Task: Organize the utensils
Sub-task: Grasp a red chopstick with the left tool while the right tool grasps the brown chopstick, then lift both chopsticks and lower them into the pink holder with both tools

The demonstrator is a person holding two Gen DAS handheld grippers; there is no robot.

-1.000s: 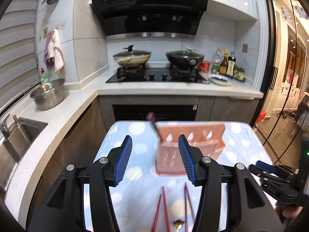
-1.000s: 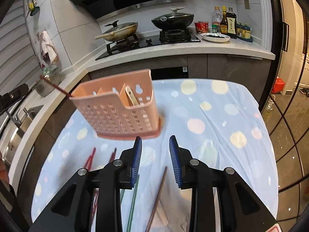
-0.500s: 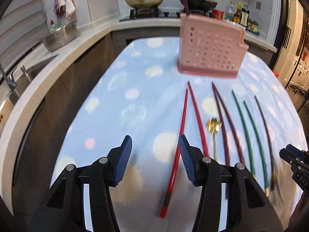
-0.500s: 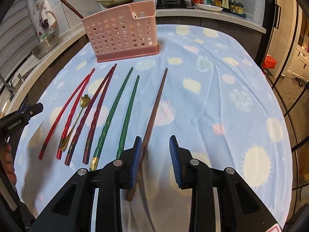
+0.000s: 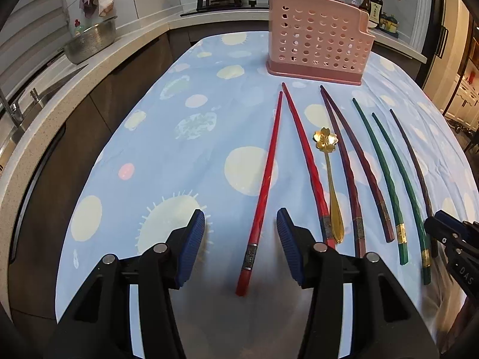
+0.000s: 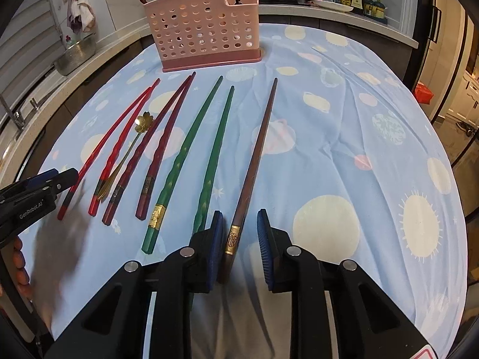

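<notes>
Chopsticks (image 6: 257, 152), spoon (image 5: 329, 173), pink holder (image 6: 203, 30) on tablecloth (image 6: 344, 149)

Even indoor light falls from above, bright on the blue spotted tablecloth (image 5: 185, 161) and dimmer toward the kitchen counter (image 5: 54, 89). Soft dark shadows pool on the cloth under both grippers. Fisheye bending curves the table edges and the chopsticks, with black vignette in the corners. The centre is sharp; the left gripper (image 6: 36, 191) is slightly smeared at the right-wrist view's edge

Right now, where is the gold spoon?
The spoon lies flat on the cloth, left of centre in the right wrist view, between the red chopsticks and the maroon pair.
</notes>
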